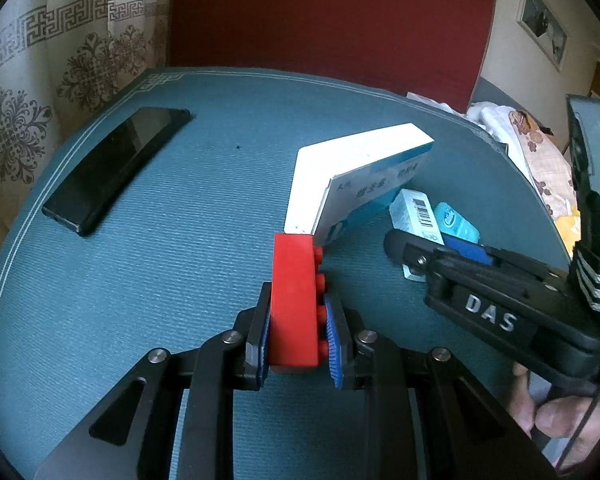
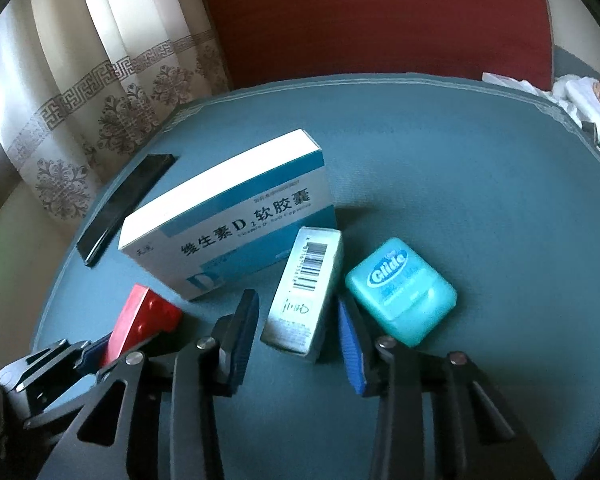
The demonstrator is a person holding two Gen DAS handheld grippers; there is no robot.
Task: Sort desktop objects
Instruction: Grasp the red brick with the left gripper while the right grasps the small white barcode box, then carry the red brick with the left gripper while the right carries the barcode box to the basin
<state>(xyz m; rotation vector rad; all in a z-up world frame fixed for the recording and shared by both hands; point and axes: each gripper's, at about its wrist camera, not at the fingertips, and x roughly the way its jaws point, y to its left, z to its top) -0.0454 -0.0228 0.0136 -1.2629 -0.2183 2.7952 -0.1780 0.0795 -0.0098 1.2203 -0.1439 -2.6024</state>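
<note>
Five loose things on the teal woven-mat surface [image 2: 440, 168], one of each.

1. Red plastic studded building brick [image 1: 294, 304]: pinched in my left tool [image 1: 298, 334], blue pads pressed on its plain face and its studded side, held near the surface's near edge; I judge it is gripped this way to carry it off to its own group.
2. White-and-blue cardboard medicine box [image 2: 228, 220]: lying toward the middle.
3. Small pale carton with a barcode [image 2: 304, 292]: standing between the fingers of my right tool [image 2: 300, 344], which is spread; neither pad touches it yet. I judge it the next pick.
4. Turquoise plastic floss case [image 2: 400, 290]: just beside the carton, on its right.
5. Black flat phone [image 1: 112, 168]: alone by the left edge, well apart.
</note>
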